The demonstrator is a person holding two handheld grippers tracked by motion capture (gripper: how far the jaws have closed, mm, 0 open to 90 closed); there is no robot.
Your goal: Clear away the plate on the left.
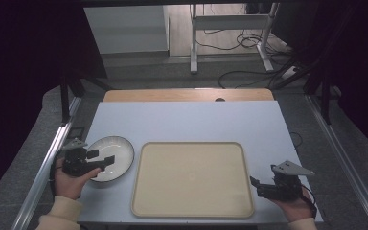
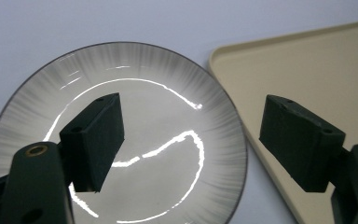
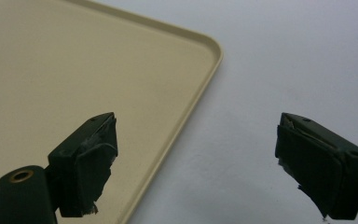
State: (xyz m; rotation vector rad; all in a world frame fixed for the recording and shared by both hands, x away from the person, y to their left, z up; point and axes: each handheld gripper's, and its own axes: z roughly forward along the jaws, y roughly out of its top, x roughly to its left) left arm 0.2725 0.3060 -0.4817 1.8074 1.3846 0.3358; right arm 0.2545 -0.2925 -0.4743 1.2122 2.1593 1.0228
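Note:
A round grey-white plate with a dark rim lies empty at the table's left. Right beside it rests a large beige tray, bare inside. My left gripper hovers open above the plate's right part. In its own view, the left gripper has one jaw over the plate and the other over the tray's near corner. My right gripper is open and holds nothing beside the tray's right edge. In its own view, the right gripper straddles the tray's rim, with one jaw over the tray and one over the table.
The pale table top stretches bare behind the tray, with a wooden strip at its far edge. Metal rails run along both sides. A desk frame and cables sit on the floor beyond.

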